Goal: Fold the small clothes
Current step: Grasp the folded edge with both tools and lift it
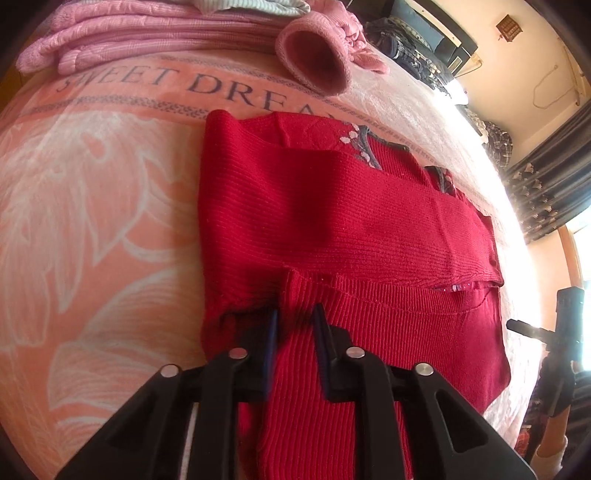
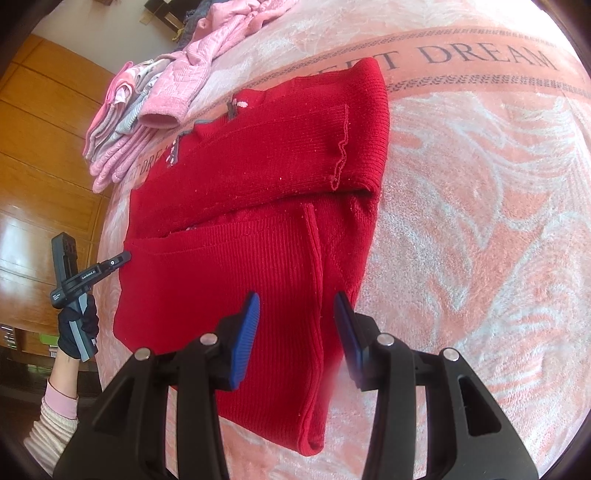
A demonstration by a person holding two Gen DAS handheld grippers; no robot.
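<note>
Red knit sweater (image 1: 332, 229): lies partly folded on the pink "SWEET DREAM" blanket (image 1: 92, 229), ribbed sleeves laid across the body.

Left wrist view. My left gripper (image 1: 293, 321) sits low over the near edge of the sweater. Its blue-padded fingers (image 1: 271, 332) stand a little apart, and a raised ridge of red ribbed knit runs up between them; I cannot tell for sure whether the pads press it. A grey and white motif (image 1: 364, 147) shows on the far part of the sweater, half covered by the folded sleeve. Beyond the sweater, a stack of pink clothes (image 1: 147, 33) sits at the far edge of the blanket, one open pink cuff (image 1: 314, 55) facing the camera. At the right edge I see the other handheld gripper, dark against a bright window.

Right wrist view. My right gripper (image 2: 297, 314) hangs over the sweater's (image 2: 240, 258) near right corner, fingers (image 2: 245, 332) spread wide, nothing between the pads; a vertical fold ridge of the knit lies under the gap. The sweater's lower edge hangs over the blanket's (image 2: 480, 221) rim. At left, a gloved hand (image 2: 77, 328) holds the left gripper (image 2: 125, 255), its tip at the sweater's left edge. The pink clothes (image 2: 147, 103) lie just beyond the sweater, touching its far corner.
</note>
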